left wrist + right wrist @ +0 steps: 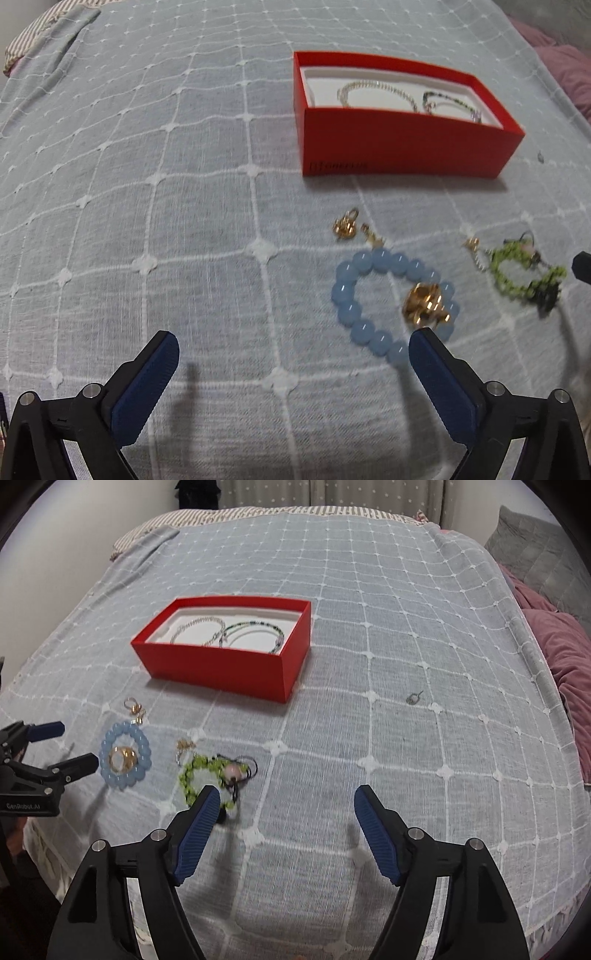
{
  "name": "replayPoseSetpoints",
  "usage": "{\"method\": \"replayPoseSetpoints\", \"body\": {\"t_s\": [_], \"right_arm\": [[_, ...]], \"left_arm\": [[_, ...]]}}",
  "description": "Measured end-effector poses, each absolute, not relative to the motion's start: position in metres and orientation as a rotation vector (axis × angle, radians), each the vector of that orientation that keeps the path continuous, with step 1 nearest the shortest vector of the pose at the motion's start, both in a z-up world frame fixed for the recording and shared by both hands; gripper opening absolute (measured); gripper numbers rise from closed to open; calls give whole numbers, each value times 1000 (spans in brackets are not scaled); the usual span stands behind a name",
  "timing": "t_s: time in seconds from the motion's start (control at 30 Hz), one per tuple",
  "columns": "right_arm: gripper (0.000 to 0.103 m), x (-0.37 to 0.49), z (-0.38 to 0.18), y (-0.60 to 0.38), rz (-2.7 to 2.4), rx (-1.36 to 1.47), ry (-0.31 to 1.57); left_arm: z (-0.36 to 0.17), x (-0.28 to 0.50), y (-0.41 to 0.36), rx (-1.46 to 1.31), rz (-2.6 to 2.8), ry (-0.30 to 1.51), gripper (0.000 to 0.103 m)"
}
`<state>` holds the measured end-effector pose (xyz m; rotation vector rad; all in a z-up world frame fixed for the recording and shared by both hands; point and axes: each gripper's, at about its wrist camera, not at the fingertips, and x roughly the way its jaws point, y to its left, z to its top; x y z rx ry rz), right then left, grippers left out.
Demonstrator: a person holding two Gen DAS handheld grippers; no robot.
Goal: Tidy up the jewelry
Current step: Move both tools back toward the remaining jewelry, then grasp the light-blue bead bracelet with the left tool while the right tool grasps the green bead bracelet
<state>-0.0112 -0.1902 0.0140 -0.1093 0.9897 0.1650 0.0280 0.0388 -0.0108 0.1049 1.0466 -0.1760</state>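
An open red box (406, 147) (221, 664) with a white lining holds a silver bracelet (373, 90) (199, 627) and a green beaded chain (450, 101) (255, 631). In front of it on the bedspread lie a blue bead bracelet (354, 291) (107, 760) ringing a gold piece (424, 306) (123, 758), small gold earrings (347, 225) (135, 707), and a green bead bracelet (517, 273) (199, 771) with dark cord. My left gripper (291, 343) (75, 746) is open, its right finger overlapping the blue bracelet's near edge. My right gripper (286, 799) is open, left finger over the green bracelet.
The grey-blue checked bedspread (166, 184) (406, 646) covers the whole bed. A small silver ring (412, 698) (540, 157) lies alone right of the box. Pink bedding (561, 657) and a grey pillow (532, 554) are at the right edge; a striped sheet (258, 511) shows at the far end.
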Motion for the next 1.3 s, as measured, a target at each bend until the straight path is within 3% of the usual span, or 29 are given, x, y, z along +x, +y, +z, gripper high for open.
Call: {"method": "replayPoseSetpoints", "body": {"t_s": [0.3,0.53,0.87,1.1,1.3], "right_arm": [[80,-25,-6,-183,203,-209,1027],[80,-23,-2,-178,208,-225,1014],[80,-20,4,-177,204,-212,995],[80,-15,7,-176,231,-173,1005],[80,-8,16,-188,221,-92,979]], "left_arm": [[-24,12,39,193,-206,1043,102],[-7,23,49,80,-185,986,99],[-12,39,33,42,-228,1020,63],[-17,43,24,70,-221,1031,49],[-17,46,26,136,-179,1019,26]]}}
